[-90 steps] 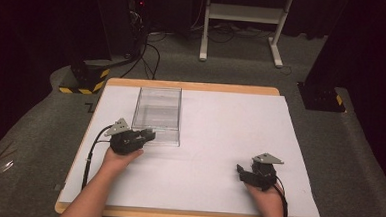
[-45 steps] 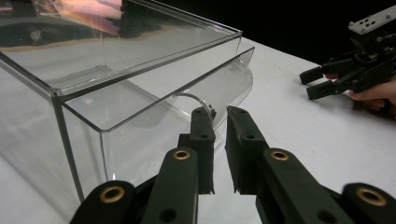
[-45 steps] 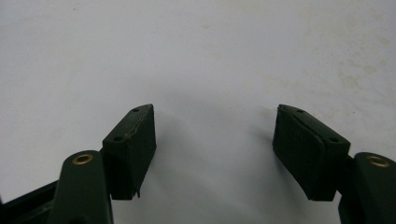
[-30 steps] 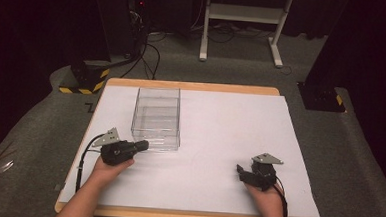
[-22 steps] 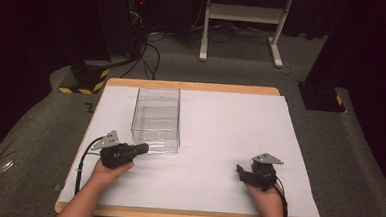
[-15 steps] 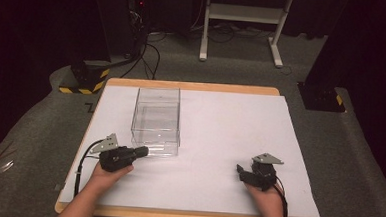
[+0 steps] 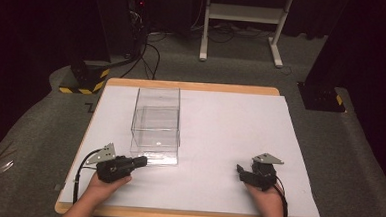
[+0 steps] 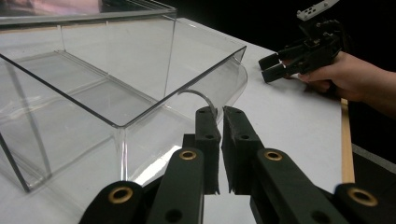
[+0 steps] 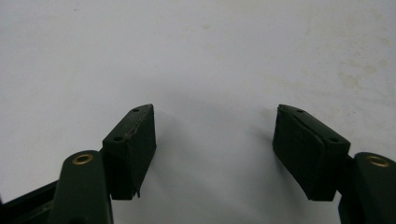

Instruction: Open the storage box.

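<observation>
Clear box (image 7: 156, 126) on table | left gripper (image 8: 218, 122) jaws nearly closed, empty | right gripper (image 9: 215, 140) jaws spread

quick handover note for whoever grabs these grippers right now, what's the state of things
Left gripper: jaws nearly shut, a thin gap between them, at the near end of the clear plastic box; whether it pinches the curved lip cannot be told.
Right gripper: open, holding nothing, low over the white table cover at the near right.
The box stands left of centre.
Done: left gripper brought to the box.
Left: confirm the grip, then handle the box.
</observation>
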`<action>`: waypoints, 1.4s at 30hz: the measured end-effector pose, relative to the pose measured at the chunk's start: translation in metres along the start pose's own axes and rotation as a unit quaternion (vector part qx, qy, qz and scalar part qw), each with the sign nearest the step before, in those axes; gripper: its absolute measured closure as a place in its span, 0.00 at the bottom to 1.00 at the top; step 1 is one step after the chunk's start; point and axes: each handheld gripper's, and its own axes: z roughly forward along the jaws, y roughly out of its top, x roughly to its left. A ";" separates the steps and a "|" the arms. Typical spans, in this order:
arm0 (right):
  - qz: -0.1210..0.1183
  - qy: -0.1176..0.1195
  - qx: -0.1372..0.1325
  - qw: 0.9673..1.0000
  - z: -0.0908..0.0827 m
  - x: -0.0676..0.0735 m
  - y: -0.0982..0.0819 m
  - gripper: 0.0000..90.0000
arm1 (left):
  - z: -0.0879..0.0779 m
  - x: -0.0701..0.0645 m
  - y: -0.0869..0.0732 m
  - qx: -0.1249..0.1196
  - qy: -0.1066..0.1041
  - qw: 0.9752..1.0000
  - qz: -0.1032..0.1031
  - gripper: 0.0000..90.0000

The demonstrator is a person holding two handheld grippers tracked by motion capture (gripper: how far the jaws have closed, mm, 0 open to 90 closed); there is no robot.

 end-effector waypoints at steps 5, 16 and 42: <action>0.000 0.000 0.000 1.000 0.000 0.000 0.000 0.34 | -0.002 -0.009 -0.003 0.003 -0.006 1.000 0.006 0.95; -0.001 0.000 -0.001 1.000 0.000 0.000 0.000 0.34 | -0.006 -0.015 -0.008 0.011 -0.008 1.000 0.013 0.95; -0.001 -0.001 0.000 1.000 0.000 0.000 0.000 0.34 | -0.018 -0.034 -0.012 0.029 -0.035 0.999 0.026 0.96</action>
